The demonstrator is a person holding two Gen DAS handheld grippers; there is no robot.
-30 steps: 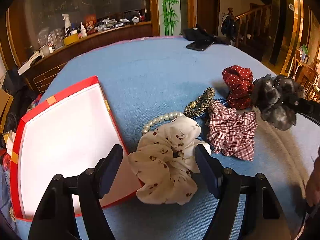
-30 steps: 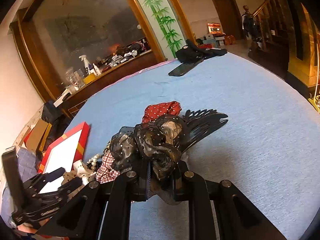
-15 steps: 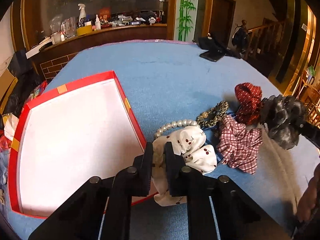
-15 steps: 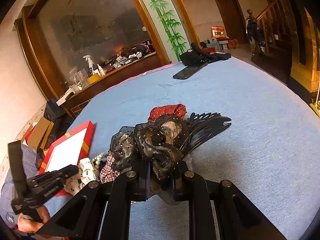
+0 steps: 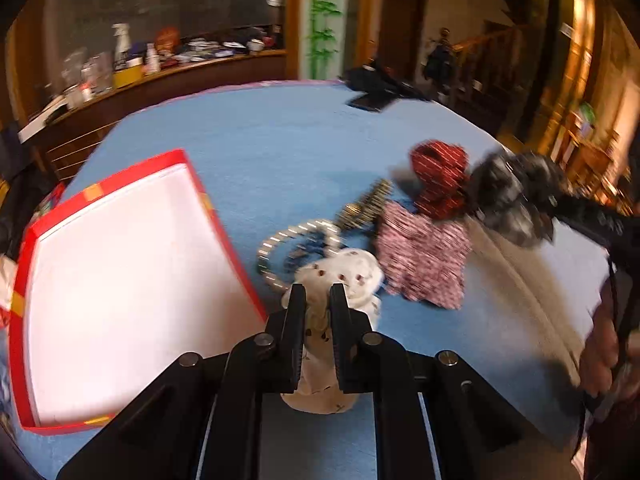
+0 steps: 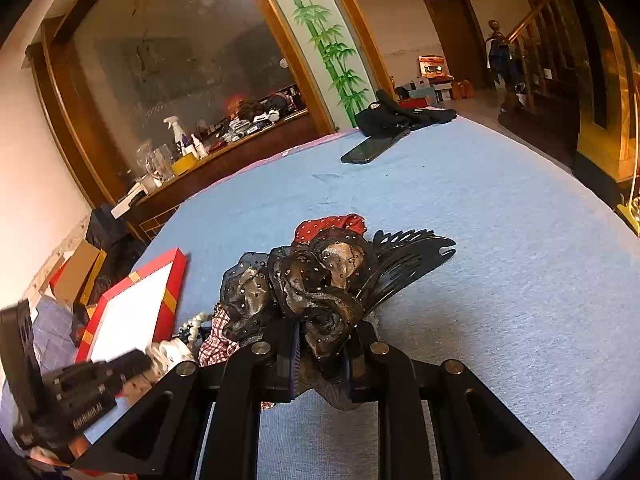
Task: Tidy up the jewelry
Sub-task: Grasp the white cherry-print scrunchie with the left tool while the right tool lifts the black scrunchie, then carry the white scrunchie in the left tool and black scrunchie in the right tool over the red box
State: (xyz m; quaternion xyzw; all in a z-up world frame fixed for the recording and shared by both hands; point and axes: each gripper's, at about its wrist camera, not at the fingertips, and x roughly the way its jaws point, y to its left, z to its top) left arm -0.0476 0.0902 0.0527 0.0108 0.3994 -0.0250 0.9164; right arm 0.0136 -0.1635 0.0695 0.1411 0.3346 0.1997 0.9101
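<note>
Jewelry pile: hair pieces and beads lie loose on the blue cloth, right of the red box.
White scrunchie (image 5: pixel 340 280): soft cream fabric with small dark red spots, bunched; it sits just right of the box's near corner.
Left gripper (image 5: pixel 318 312): its fingers have just closed and now pinch the white scrunchie.
Right gripper (image 6: pixel 322 354): fingers drawn tight on a black gauze flower clip (image 6: pixel 308 284), sheer petals dotted with tiny studs, black comb teeth fanning out to the right.
Red box (image 5: pixel 30 240): shallow, square, red rim with yellow tape patches, plain white floor; nothing lies inside.
Pearl strand (image 5: pixel 276 240): round pale beads in a loop, beside the scrunchie, blurred.
Checked scrunchie (image 5: pixel 424 256): red-and-white plaid cloth, crumpled.
Gold braided band (image 5: pixel 368 204): blurred, behind the pearls.
Red dotted scrunchie (image 5: pixel 438 176): farthest of the pile.
Table (image 6: pixel 500 220): wide, rounded, covered in felt-like blue cloth.
Phone (image 6: pixel 370 148): dark slab at the far edge, beside black cloth.
Room: wooden counter crowded with bottles, bamboo panel, brown door, stair rail.
</note>
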